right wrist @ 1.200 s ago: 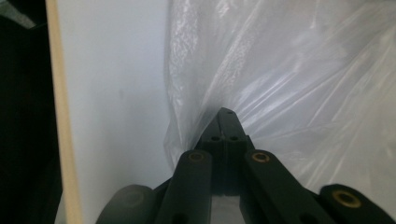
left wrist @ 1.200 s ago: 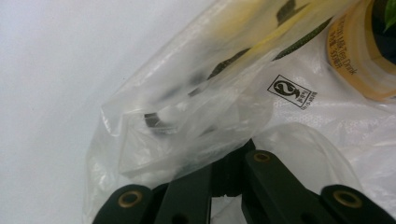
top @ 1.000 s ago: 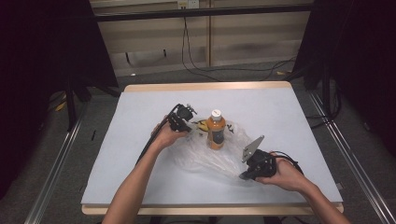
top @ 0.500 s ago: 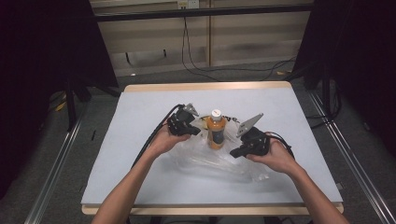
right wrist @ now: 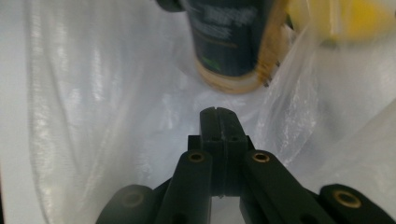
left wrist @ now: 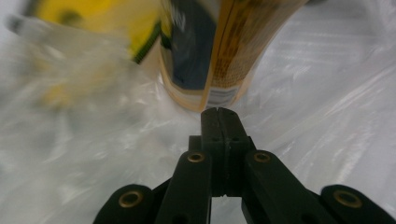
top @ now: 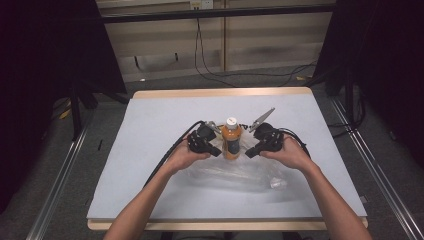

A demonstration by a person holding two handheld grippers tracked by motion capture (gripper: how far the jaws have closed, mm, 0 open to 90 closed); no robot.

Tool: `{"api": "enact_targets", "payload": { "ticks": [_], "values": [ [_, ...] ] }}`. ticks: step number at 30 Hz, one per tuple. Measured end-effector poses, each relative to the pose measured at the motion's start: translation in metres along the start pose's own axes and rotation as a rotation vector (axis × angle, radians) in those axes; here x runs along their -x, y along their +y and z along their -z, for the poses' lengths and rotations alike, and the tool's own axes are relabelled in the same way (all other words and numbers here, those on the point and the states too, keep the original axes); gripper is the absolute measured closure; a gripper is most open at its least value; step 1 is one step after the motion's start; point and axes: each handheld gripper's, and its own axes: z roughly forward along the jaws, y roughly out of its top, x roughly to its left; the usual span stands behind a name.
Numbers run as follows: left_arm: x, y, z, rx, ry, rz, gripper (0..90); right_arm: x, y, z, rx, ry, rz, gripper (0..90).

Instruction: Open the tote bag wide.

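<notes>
An orange bottle (top: 231, 139) with a white cap stands upright mid-table on a crumpled clear plastic bag (top: 240, 175). My left gripper (top: 217, 151) sits just left of the bottle's base and my right gripper (top: 249, 153) just right of it, both pointing inward. In the left gripper view the jaws (left wrist: 218, 113) are pressed together with nothing visible between them, just short of the bottle's base (left wrist: 219, 56). The right gripper view shows the same: shut jaws (right wrist: 219, 112) a little before the bottle (right wrist: 229, 42), over the bag (right wrist: 116, 93).
The white table top (top: 150, 115) has a wooden rim. The bag spreads toward the near edge between the person's forearms. Cables trail from both grippers. Dark stands and floor cables lie beyond the table.
Both grippers have closed in on the bottle. The right one came up from the near right; the left one shifted right. Jaws stayed shut.
</notes>
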Motion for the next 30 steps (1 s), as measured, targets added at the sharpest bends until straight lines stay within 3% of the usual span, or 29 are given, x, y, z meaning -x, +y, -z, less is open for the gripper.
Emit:
{"api": "enact_targets", "payload": {
  "ticks": [4,6,9,13,19,20,25,27,28,30],
  "values": [
    [-0.002,-0.006,-0.013,-0.008,0.010,0.026,90.0,0.015,-0.003,-0.012,-0.037,0.010,-0.073,90.0],
    [0.000,-0.008,-0.011,-0.022,0.006,0.017,90.0,0.019,-0.004,-0.017,-0.068,-0.007,-0.081,90.0],
    [0.007,-0.011,-0.007,-0.066,0.018,-0.036,90.0,0.027,-0.004,-0.024,-0.099,-0.046,-0.103,90.0],
    [0.014,-0.023,0.000,-0.079,0.001,-0.062,90.0,0.043,-0.002,-0.023,-0.053,-0.100,-0.150,90.0],
    [0.024,-0.046,0.010,-0.037,-0.036,-0.060,90.0,0.076,-0.012,-0.016,0.035,-0.182,-0.275,90.0],
    [0.027,-0.048,0.011,-0.043,-0.026,-0.084,90.0,0.080,-0.015,-0.014,0.047,-0.201,-0.288,90.0],
    [0.042,-0.063,0.019,-0.054,-0.018,-0.128,90.0,0.097,-0.026,-0.005,0.075,-0.315,-0.343,90.0],
    [0.046,-0.067,0.022,-0.067,-0.017,-0.138,90.0,0.099,-0.027,-0.003,0.063,-0.389,-0.363,90.0],
    [0.046,-0.068,0.024,-0.075,-0.025,-0.137,90.0,0.100,-0.027,-0.002,0.053,-0.417,-0.354,90.0],
    [0.040,-0.069,0.023,-0.058,-0.052,-0.103,90.0,0.098,-0.026,-0.004,0.050,-0.424,-0.345,90.0]
  ]
}}
